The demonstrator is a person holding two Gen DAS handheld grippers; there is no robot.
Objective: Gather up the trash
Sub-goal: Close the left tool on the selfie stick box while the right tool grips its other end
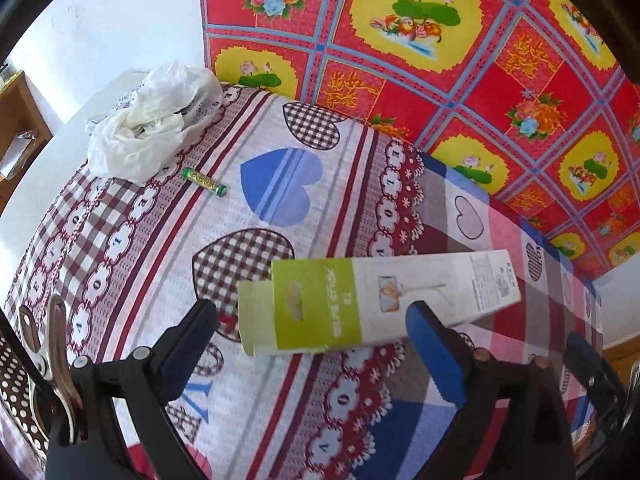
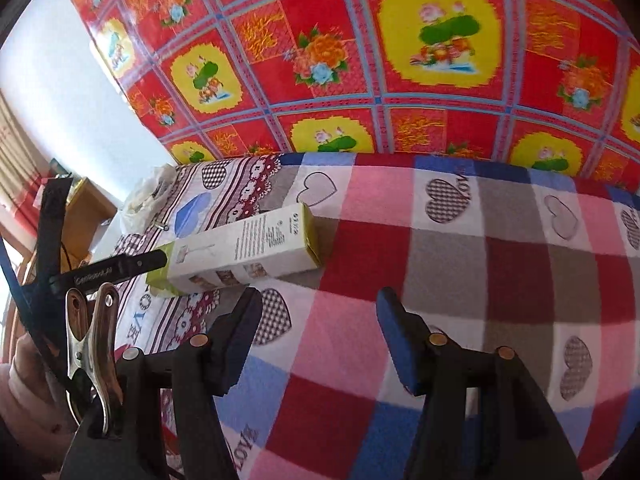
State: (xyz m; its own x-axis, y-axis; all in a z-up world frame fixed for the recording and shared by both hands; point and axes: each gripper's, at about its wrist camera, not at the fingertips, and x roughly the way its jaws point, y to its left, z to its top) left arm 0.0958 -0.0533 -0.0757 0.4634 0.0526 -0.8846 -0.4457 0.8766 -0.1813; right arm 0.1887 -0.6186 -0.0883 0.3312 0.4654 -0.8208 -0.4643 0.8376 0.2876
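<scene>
Three pieces of trash lie on the patterned bedspread (image 1: 320, 168). Nearest is a long white and green carton (image 1: 376, 304), lying flat on its side with one end flap open. Farther off, a green battery (image 1: 205, 181) rests on the cloth, and just beyond it a crumpled white plastic bag (image 1: 152, 128) sits near the far edge of the bed.

Seen from the left wrist, the left gripper (image 1: 312, 316) hovers over the green end of the carton with its jaws spread wide; one blue pad overlaps the carton's lower edge in the picture, but nothing is pinched between the pads, and whether that pad touches the box cannot be told.

From the right wrist view, the right gripper (image 2: 320, 308) points down at the checked blanket (image 2: 460, 264) beside the carton's closed end, its fingers apart and holding nothing. The carton lies just ahead and left of its fingertips.

Behind the bed hangs a red and yellow floral cloth (image 2: 360, 60), a white wall (image 1: 120, 20) shows to the left, and wooden furniture (image 1: 20, 120) stands at the far left edge.
</scene>
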